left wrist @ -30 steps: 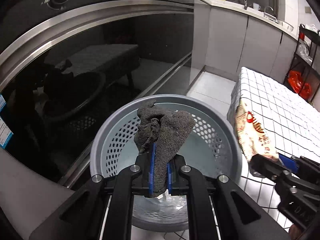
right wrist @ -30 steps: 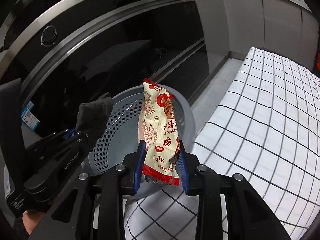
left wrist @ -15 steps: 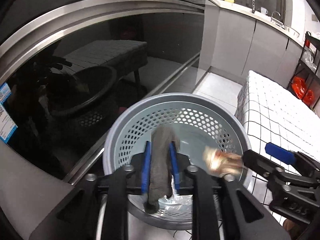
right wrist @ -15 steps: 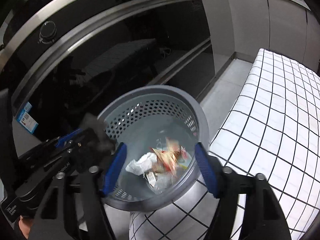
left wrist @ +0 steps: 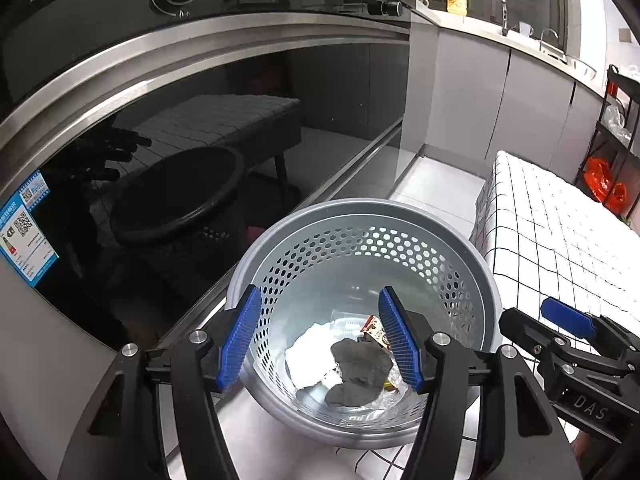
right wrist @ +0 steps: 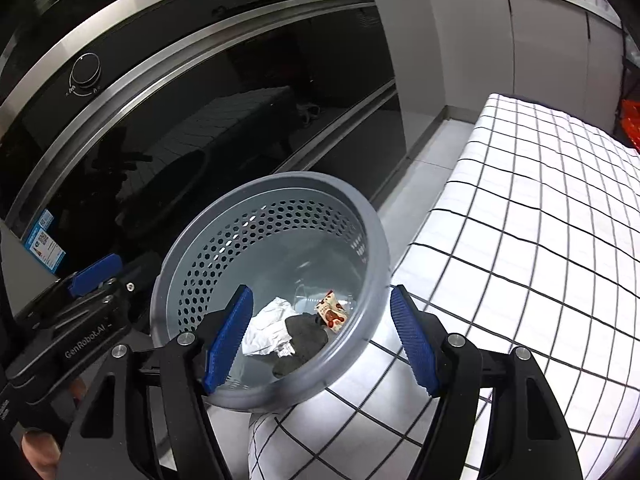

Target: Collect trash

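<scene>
A grey perforated trash basket (left wrist: pixel 360 216) stands on the floor beside the table; it also shows in the right wrist view (right wrist: pixel 372 236). Inside lie a dark grey rag (left wrist: pixel 358 368), a snack wrapper (left wrist: pixel 376 330) and crumpled white paper (left wrist: pixel 308 356). In the right wrist view the rag (right wrist: pixel 306 332), the wrapper (right wrist: pixel 330 312) and the paper (right wrist: pixel 268 326) lie on the basket's bottom. My left gripper (left wrist: pixel 320 344) is open and empty above the basket. My right gripper (right wrist: pixel 320 344) is open and empty above it too, and shows in the left wrist view (left wrist: pixel 568 320).
A black glass oven front with steel trim (left wrist: pixel 160 140) stands just behind the basket. A table with a white black-grid cloth (right wrist: pixel 540 220) is to the right. Grey cabinets (left wrist: pixel 520 100) and a rack with an orange bag (left wrist: pixel 604 184) stand farther back.
Both grippers opened. The rag dropped from the left gripper and the snack wrapper from the right gripper into the basket.
</scene>
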Motion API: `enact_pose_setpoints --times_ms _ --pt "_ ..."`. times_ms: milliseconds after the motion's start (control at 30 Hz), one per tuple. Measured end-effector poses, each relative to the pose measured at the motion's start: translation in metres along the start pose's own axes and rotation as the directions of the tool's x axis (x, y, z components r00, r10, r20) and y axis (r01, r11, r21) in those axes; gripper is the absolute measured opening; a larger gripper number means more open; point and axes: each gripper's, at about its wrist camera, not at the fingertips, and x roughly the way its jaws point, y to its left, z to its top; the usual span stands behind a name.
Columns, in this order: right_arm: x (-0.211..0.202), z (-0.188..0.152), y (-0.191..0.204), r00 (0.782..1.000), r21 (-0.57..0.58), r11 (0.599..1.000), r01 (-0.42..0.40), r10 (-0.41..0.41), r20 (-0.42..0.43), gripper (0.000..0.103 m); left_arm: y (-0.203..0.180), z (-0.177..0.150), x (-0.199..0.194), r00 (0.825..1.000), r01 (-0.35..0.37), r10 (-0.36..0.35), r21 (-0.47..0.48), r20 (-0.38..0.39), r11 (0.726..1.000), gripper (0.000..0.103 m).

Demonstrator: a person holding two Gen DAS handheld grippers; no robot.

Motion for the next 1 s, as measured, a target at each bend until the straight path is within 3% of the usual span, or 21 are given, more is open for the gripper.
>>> enact_pose_setpoints --times_ms 1000 --pt "-0.033 -0.017 0.012 0.994 -0.018 0.996 0.086 -0.085 0.062 0.069 0.004 -0.005 -0.023 0.998 -0.013 0.014 -0.01 0.062 1.0 0.086"
